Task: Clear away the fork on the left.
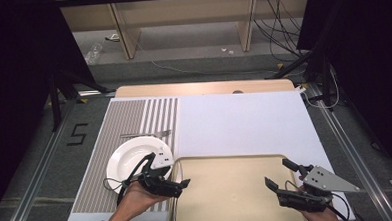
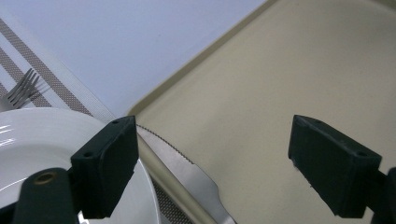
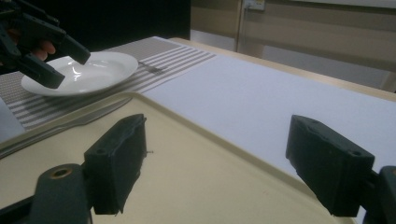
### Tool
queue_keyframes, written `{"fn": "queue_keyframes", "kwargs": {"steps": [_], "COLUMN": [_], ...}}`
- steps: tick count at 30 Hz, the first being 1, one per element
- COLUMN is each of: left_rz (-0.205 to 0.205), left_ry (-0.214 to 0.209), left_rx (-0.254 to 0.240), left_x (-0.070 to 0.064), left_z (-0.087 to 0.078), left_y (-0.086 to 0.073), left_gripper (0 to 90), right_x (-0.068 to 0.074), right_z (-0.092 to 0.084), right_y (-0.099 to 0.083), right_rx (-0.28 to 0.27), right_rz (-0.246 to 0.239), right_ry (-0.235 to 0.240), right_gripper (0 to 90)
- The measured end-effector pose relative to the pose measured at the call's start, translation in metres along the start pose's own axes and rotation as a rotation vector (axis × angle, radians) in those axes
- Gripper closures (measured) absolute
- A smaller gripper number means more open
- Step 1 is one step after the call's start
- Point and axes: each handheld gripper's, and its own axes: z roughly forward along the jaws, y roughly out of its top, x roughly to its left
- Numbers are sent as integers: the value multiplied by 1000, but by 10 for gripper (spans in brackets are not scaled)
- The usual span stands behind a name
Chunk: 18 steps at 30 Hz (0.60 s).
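1. My left gripper (image 1: 179,177) hangs at the tray's (image 1: 227,189) left rim, jaws spread wide and holding nothing; I judge it is lining up on the knife (image 2: 187,170)
2. The knife lies flat in the narrow gap between the plate (image 1: 131,158) and the tray, touching or nearly touching the tray's rim, serrated edge toward the tray, which leaves little room for a jaw on either side
3. In the left gripper view one jaw sits over the plate's edge and the other over the tray, so the blade falls nearer the plate-side jaw rather than centred
4. My right gripper (image 1: 283,173) hovers over the tray's right half, jaws released too, empty; it looks parked there to steady the tray if needed
5. The fork (image 1: 147,134) rests beyond the plate on the striped mat (image 1: 119,124), well apart from both grippers, so it's out of the way for now
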Motion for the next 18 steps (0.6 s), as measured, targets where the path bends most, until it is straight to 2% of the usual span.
{"fn": "queue_keyframes", "kwargs": {"steps": [3, 9, 18], "left_rz": [-4, -40, -49], "left_ry": [11, 34, 67], "left_rx": [0, -28, -47], "left_x": [6, 21, 35], "left_z": [-4, -15, -26], "left_y": [0, 0, 1], "left_gripper": [160, 161, 163], "right_x": [0, -1, 1], "right_z": [0, 0, 0], "right_y": [0, 0, 0], "right_rx": [9, 2, 12], "right_rz": [-2, 2, -3], "right_ry": [1, -3, 0], "right_gripper": [211, 211, 211]}}
